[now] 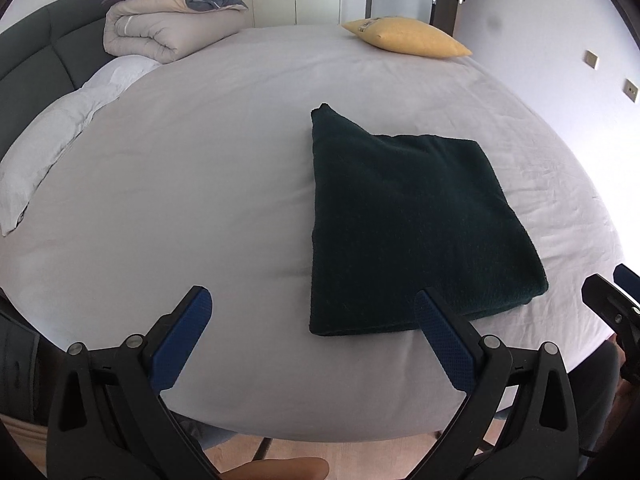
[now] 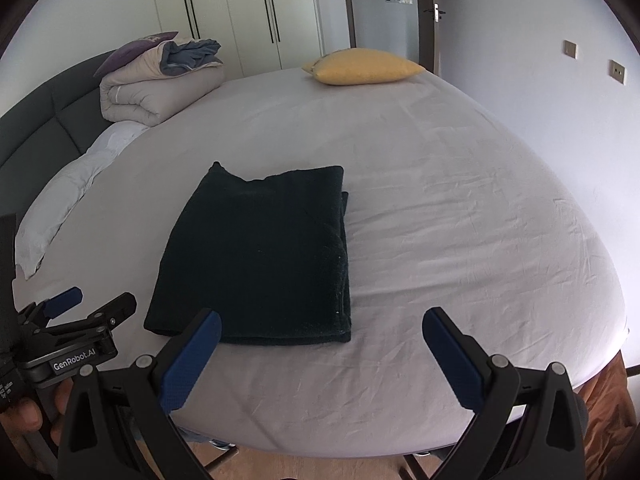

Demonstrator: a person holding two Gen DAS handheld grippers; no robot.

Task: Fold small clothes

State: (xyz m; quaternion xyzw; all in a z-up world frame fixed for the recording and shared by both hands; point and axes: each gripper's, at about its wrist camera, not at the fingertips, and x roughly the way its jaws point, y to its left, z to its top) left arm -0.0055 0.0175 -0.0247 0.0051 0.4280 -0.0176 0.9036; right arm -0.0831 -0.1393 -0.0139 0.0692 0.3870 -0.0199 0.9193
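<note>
Pale grey sheet covers the bed [image 1: 200, 184], and from the left wrist view the left claw [image 1: 312, 312] gapes wide and empty just short of the dark green folded cloth [image 1: 408, 220], whose near edge lies beside its right finger, with a yellow pillow [image 1: 404, 36] far beyond. From the right wrist view the right claw [image 2: 322, 330] also stands wide and empty at the cloth's near right corner; "GenRobot.AI" reads on the other claw. Any further fold probably wants both claws pinching the near corners evenly, lifting every layer together.
</note>
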